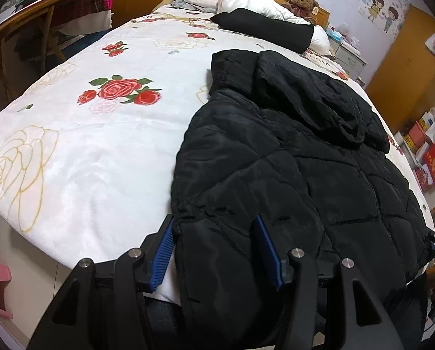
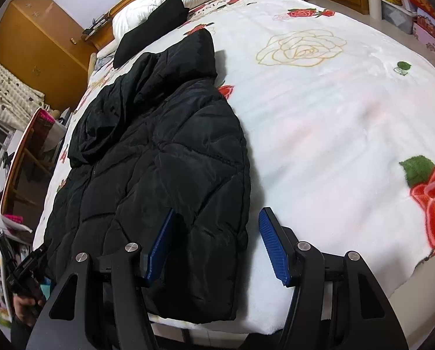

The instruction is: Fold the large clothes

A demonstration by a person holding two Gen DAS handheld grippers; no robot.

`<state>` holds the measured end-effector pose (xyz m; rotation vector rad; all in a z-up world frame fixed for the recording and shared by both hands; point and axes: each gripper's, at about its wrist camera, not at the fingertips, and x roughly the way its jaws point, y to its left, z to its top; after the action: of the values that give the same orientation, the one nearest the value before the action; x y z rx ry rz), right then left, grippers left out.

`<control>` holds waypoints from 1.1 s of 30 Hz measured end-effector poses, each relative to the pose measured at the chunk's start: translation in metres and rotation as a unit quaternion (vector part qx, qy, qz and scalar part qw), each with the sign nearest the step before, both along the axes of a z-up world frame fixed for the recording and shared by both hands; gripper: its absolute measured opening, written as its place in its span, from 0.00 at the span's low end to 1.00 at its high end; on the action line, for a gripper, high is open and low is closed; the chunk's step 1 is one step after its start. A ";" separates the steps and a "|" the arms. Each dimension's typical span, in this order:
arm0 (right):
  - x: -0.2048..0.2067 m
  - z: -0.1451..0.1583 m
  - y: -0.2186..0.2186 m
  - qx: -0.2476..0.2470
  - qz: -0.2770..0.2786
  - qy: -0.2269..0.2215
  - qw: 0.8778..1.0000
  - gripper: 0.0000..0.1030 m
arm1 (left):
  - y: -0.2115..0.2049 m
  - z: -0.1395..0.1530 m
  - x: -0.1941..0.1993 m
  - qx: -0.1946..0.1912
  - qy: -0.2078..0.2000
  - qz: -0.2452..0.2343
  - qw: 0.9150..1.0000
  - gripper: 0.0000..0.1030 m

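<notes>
While the black quilted hooded coat (image 1: 290, 157) lies lengthwise on the white rose-printed bedspread (image 1: 95, 151), hem overhanging, left gripper (image 1: 214, 250) and right gripper (image 2: 216, 245) straddle its bottom corners, jaws apart; the bottom-up fold looks unstarted.

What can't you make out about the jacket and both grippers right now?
- Black jacket hem: hangs over the bed edge in both wrist views, behind the gripper frames.
- Sleeves: not distinguishable in the dark folds.
- Left gripper and right gripper: open around the hem corners; pad contact with fabric unclear.
</notes>
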<state>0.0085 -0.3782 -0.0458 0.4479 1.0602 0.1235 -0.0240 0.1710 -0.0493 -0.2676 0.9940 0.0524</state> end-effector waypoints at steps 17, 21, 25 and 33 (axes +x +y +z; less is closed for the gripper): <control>-0.009 -0.008 0.021 0.038 0.034 0.033 0.998 0.41 | -0.009 -0.016 -0.002 -0.009 0.049 0.004 0.999 0.56; -0.012 -0.006 0.017 0.055 0.028 0.026 0.998 0.21 | -0.013 -0.014 -0.004 -0.002 0.048 -0.003 0.999 0.47; -0.015 0.004 0.019 0.062 0.028 0.007 0.998 0.16 | -0.015 0.002 -0.010 -0.003 0.016 -0.004 1.000 0.22; -0.017 0.035 0.012 0.093 0.030 -0.045 0.994 0.14 | 0.005 0.044 -0.017 -0.073 -0.060 0.019 0.995 0.16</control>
<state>-0.0083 -0.3661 -0.0112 0.5734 0.9768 0.2960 -0.0413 0.1759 -0.0056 -0.4189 0.8751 -0.0016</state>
